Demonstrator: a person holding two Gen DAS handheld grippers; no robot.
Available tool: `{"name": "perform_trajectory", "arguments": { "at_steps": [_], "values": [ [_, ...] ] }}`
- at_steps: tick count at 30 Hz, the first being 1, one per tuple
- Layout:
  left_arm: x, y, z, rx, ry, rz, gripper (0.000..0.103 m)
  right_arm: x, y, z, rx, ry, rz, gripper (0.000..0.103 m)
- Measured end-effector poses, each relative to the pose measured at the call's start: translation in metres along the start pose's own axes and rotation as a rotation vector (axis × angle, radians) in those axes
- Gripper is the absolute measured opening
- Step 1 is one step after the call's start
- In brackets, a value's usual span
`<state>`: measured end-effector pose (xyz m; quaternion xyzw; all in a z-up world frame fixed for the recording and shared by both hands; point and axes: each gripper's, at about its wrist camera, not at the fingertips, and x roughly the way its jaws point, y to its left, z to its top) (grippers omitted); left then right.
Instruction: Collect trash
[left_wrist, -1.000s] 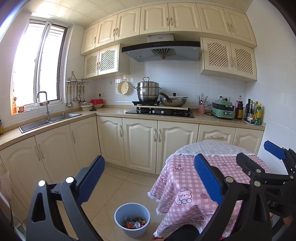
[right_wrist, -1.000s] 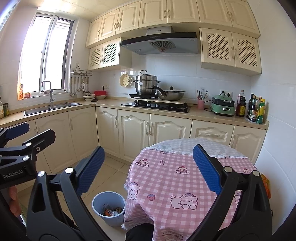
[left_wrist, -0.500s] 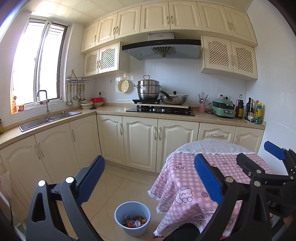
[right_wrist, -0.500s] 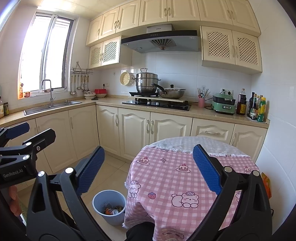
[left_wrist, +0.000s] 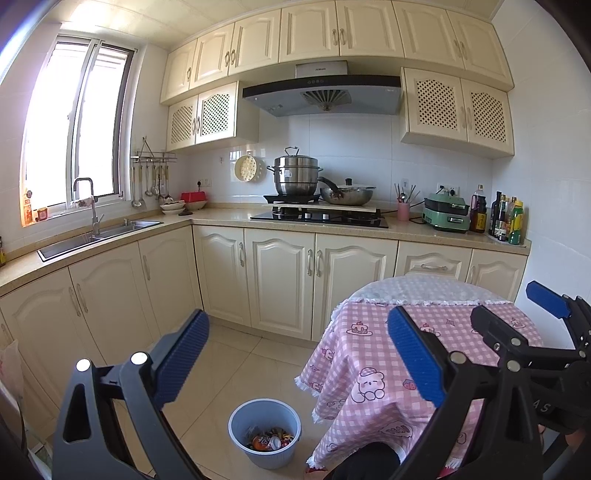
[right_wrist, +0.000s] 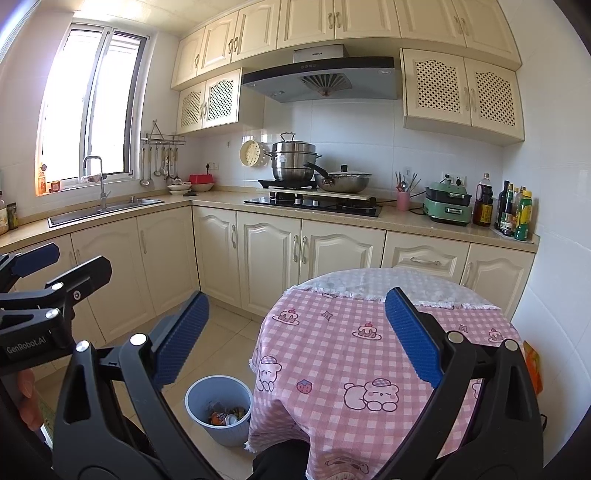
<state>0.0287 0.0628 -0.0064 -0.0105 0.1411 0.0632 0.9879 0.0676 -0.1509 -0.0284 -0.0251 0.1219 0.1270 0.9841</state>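
**Both grippers empty, trash sitting in the bin**

The left gripper (left_wrist: 295, 354) is held with its blue pads spread wide, nothing pinched between them. Same for the right gripper (right_wrist: 295, 332), fingers wide apart and empty. The trash (left_wrist: 271, 440), wrappers and a can, is seen piled inside the blue bin (left_wrist: 264, 432), parked on the tiled floor just beside the pink checked tablecloth (right_wrist: 343, 354).

Checked cloth (right_wrist: 332, 354) covers the table; glossy steel pot (right_wrist: 293, 162); plastic bin (right_wrist: 219, 410).
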Motion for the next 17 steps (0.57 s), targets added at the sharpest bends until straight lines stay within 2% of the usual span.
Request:
{"name": "perform_trajectory", "arguments": {
  "at_steps": [10,17],
  "values": [
    [0.01,0.006,-0.004,-0.003,0.026,0.004,0.095,0.008,-0.002,-0.002,0.001,0.019,-0.001,0.094],
    [0.04,0.013,-0.019,-0.001,0.095,0.032,0.095,0.033,-0.018,-0.01,-0.003,0.062,-0.014,0.094]
  ]
}}
